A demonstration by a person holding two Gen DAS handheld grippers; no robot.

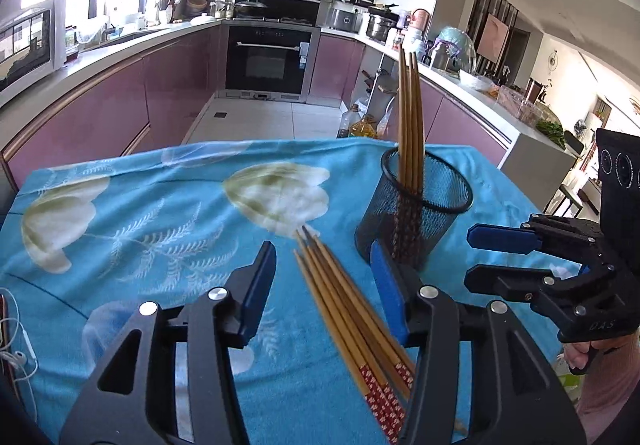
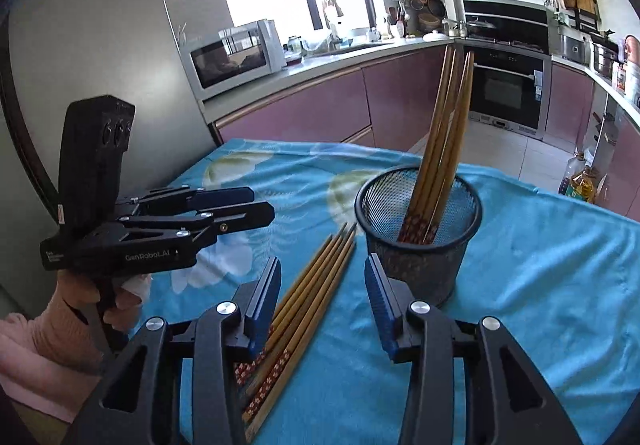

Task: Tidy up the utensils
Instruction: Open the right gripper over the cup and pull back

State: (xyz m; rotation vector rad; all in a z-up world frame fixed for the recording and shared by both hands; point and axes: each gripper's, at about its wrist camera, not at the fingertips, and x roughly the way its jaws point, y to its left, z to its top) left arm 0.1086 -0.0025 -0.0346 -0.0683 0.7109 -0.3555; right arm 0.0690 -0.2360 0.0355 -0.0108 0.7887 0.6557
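Observation:
A bundle of several loose wooden chopsticks (image 1: 344, 309) with red patterned ends lies on the blue floral cloth (image 1: 160, 229). Just right of it stands a black mesh cup (image 1: 416, 205) holding several upright chopsticks (image 1: 410, 117). My left gripper (image 1: 324, 265) is open above the loose bundle, its blue pads on either side and not pressing. My right gripper (image 1: 474, 257) hovers open to the right of the cup. In the right wrist view my right gripper (image 2: 323, 273) is open over the loose chopsticks (image 2: 304, 309) near the cup (image 2: 420, 229). The left gripper (image 2: 260, 204) stands open at the left.
A white earphone cable (image 1: 16, 345) lies at the table's left edge. Beyond the table's far edge are the kitchen floor, oil bottles (image 1: 360, 123), purple cabinets and an oven (image 1: 268, 61). A hand in a pink sleeve (image 2: 60, 325) holds the left gripper.

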